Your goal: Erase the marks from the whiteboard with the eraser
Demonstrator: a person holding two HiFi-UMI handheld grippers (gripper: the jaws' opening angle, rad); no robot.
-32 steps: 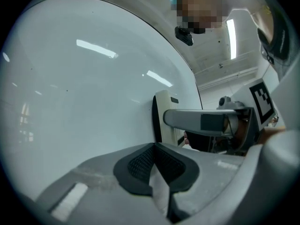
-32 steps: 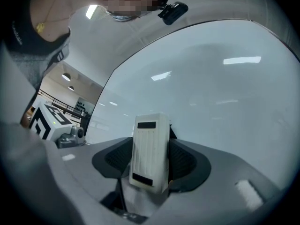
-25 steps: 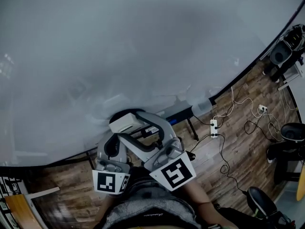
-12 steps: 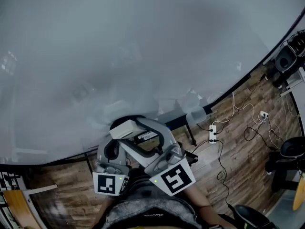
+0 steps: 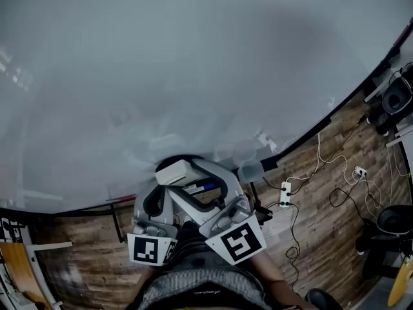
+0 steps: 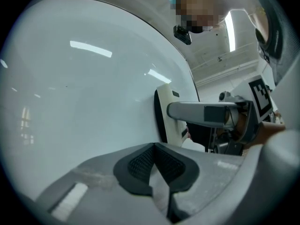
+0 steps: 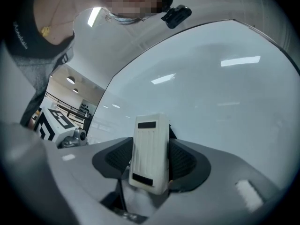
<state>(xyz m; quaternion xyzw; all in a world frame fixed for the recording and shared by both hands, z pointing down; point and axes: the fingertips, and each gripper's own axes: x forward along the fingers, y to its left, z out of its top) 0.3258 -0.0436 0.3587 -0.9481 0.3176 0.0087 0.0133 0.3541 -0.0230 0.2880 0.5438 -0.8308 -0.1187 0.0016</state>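
The whiteboard point(image 5: 193, 63) fills most of the head view, and I see no marks on it. My right gripper point(image 5: 184, 173) is shut on the white eraser point(image 5: 174, 171), low by the board's bottom edge. In the right gripper view the eraser point(image 7: 150, 151) stands upright between the two black pads, with the whiteboard point(image 7: 225, 102) just behind. My left gripper point(image 5: 155, 196) sits close to the left of it, shut with nothing between its pads point(image 6: 140, 165). From the left gripper view the eraser point(image 6: 168, 111) shows against the whiteboard point(image 6: 84, 102).
Below the board is a wooden floor point(image 5: 322, 231). A white power strip point(image 5: 284, 193) and loose cables point(image 5: 335, 192) lie on it. Black chair bases point(image 5: 393, 221) stand at the right. A ledge with markers point(image 5: 205, 187) runs under the board. The person's body is at the bottom centre.
The head view has swung a little, so the floor and power strip sit lower in the picture. Both grippers stay close together with the eraser still held.
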